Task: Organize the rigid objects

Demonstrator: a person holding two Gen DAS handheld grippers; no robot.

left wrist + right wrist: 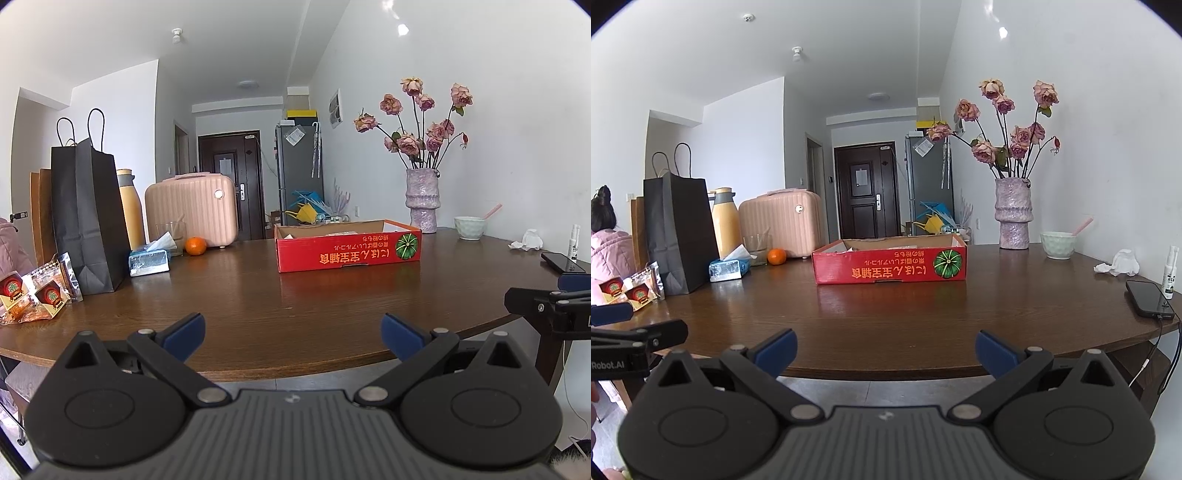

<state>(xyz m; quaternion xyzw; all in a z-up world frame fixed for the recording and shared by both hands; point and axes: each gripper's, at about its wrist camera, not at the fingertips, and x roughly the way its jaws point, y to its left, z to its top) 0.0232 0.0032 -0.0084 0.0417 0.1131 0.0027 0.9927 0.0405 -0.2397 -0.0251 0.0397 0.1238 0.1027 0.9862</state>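
both your grippers sit at the near edge of the table (295, 295), side by side, level and facing across it. the left gripper (293, 334) has its jaws spread wide with nothing between them; the right gripper (885, 349) is the same, spread and empty.

the risks look like these. the tabletop is glossy, so a hard item pushed rather than lifted could skate off. the phone (1148, 299) lies near the right edge with a cable hanging from it, and a sweep of your right arm could snag that cable and drag it down. the vase (1014, 214) is tall with long stems, standing just behind the box's right end, so a reach over there could tip it. the orange (195, 245) will roll if nudged.

the red box (347, 247) sits past the middle of the table, well apart from both grippers. it is a shallow open cardboard tray, long side toward you, print upside down. something pale lies inside, but you can't tell what from here.
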